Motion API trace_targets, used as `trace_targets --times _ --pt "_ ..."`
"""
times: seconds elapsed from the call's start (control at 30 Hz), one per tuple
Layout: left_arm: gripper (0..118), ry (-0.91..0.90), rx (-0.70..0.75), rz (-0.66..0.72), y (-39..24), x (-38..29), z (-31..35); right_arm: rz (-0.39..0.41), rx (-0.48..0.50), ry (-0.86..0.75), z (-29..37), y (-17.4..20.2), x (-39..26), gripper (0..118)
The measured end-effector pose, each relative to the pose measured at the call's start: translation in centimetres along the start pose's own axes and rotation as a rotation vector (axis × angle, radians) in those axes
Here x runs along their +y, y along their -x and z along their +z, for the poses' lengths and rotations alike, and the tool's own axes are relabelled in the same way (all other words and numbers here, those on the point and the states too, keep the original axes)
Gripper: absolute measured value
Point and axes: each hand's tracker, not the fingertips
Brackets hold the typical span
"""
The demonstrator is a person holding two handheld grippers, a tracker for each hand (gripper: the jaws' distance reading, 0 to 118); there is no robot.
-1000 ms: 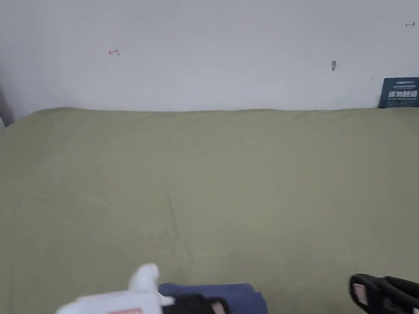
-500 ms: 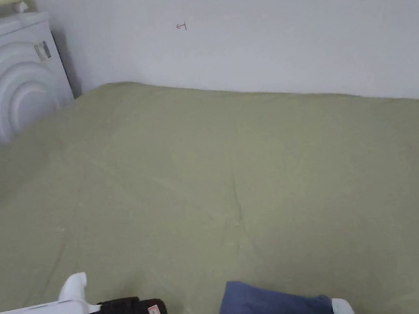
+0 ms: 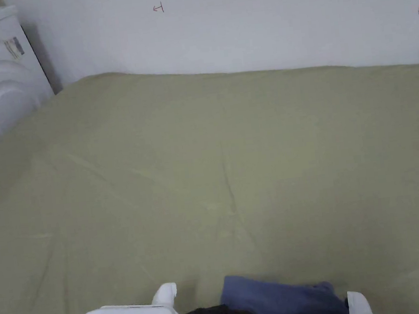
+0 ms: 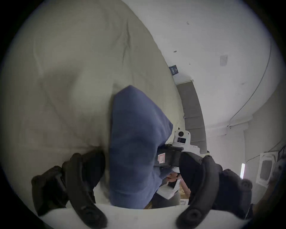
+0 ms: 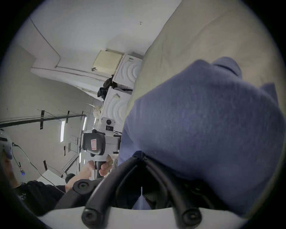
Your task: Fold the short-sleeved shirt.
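Blue shirt (image 3: 281, 298) bundled at bed (image 3: 213, 154) near edge; your right gripper (image 5: 141, 155) pinches it, left gripper (image 4: 136, 164) spread wide around it.

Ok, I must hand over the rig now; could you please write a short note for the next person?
Left gripper: open, one jaw on each side of the blue shirt, not pressing it.
Right gripper: shut on a fold of the shirt.
Shirt: a compact bundle at the near edge of the green bed sheet; I cannot tell whether it rests on the sheet.
Done: the main folds look made.
Left: probably lay it flat, release, tidy the edges.
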Motion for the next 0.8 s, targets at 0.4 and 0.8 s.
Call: trace_targets --times 0.4,0.8 --pt "29 0.003 0.036 -0.064 2.6 -0.3 0.0 0.049 -0.038 -0.021 0.6 0.4 -0.1 0" --pt "28 -0.103 0.198 -0.155 2.6 6.0 13.6 0.156 -0.238 -0.161 6.8 3.2 -1.3 0"
